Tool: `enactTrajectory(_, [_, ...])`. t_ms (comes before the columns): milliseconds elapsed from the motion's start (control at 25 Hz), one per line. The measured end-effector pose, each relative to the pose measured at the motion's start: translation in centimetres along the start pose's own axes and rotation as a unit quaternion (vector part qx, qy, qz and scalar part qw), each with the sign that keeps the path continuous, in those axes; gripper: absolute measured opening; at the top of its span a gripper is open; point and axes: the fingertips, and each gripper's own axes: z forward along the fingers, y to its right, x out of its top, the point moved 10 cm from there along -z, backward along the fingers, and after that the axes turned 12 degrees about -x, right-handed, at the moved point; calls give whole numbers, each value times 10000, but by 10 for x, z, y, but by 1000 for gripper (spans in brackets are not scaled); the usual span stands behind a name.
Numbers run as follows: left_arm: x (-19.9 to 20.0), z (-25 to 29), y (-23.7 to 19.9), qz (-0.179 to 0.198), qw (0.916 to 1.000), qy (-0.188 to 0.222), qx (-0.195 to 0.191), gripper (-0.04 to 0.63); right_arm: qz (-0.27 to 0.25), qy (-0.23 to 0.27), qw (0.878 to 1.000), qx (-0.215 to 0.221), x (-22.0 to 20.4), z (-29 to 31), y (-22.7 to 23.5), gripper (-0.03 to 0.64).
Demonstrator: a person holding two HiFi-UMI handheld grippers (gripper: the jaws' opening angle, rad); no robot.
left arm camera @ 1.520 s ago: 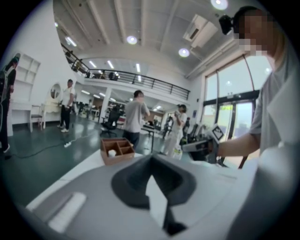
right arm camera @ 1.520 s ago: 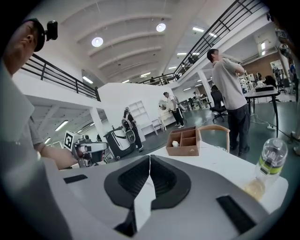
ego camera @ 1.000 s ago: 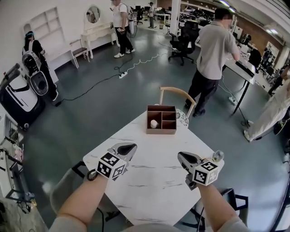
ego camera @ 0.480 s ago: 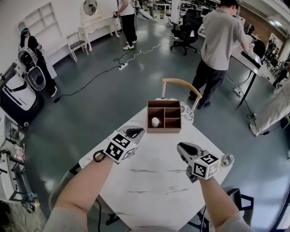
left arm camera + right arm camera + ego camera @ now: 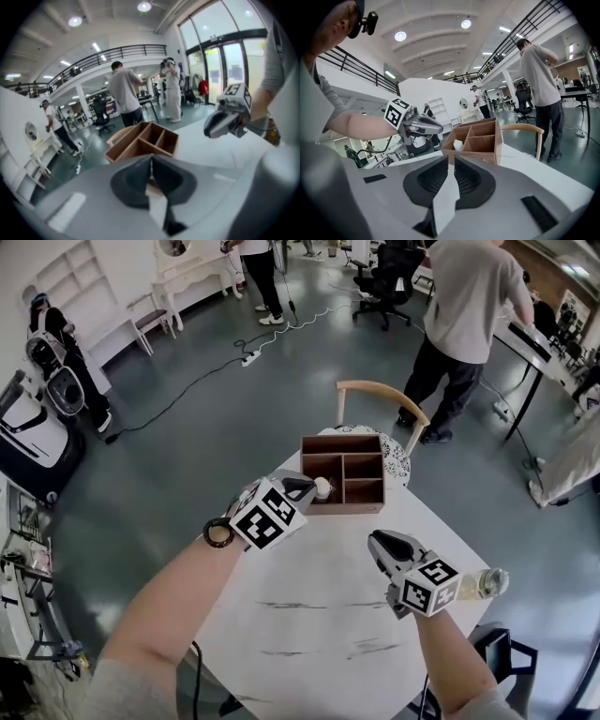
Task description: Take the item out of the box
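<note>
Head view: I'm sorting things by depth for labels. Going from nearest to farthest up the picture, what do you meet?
right gripper → left gripper → box → chair → person in grey shirt

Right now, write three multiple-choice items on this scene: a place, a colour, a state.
1. Where is the item? A in the box; B on the table; C on the floor.
2. The item's colour? A red; B white; C black.
3. The left gripper jaws? A wide apart; B shut on the item; C shut, empty.
Key: 1 A, it lies in a box compartment. 2 B, it shows white against the wood. 3 C, the jaws meet with nothing between.
</note>
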Motion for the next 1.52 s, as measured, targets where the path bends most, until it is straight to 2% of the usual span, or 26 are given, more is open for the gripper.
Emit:
enactTrajectory(40, [1, 7, -4, 134, 9998, -152, -35, 8, 36, -1, 10000, 20, -5, 2, 0, 11])
enactTrajectory(160, [3, 29, -13, 511, 9964, -634, -242, 81, 91, -10, 9999, 83, -18, 6, 0, 11])
enactTrajectory(360, [7, 54, -19, 1030, 9833, -1387, -578, 170, 83, -9, 9999, 125, -24, 8, 1, 11])
enactTrajectory(480, [7, 68, -22, 1226, 9751, -1721, -672, 195, 106, 14, 9998, 141, -25, 10, 2, 11])
enactTrajectory(720, [6, 87, -27, 1170, 9595, -2323, -1082, 233, 94, 20, 9998, 162, -25, 9, 5, 11])
enactTrajectory(1040, [7, 104, -30, 1179, 9508, -2628, -1142, 239, 61, -16, 9998, 210, -34, 4, 5, 11])
enactTrajectory(1320, [5, 111, -28, 1412, 9300, -3185, -1172, 236, 44, -74, 9997, 225, -40, 3, 2, 11])
enactTrajectory(1520, [-3, 127, -20, 1880, 9008, -3861, -646, 198, 43, -100, 9997, 223, -45, 2, 2, 11])
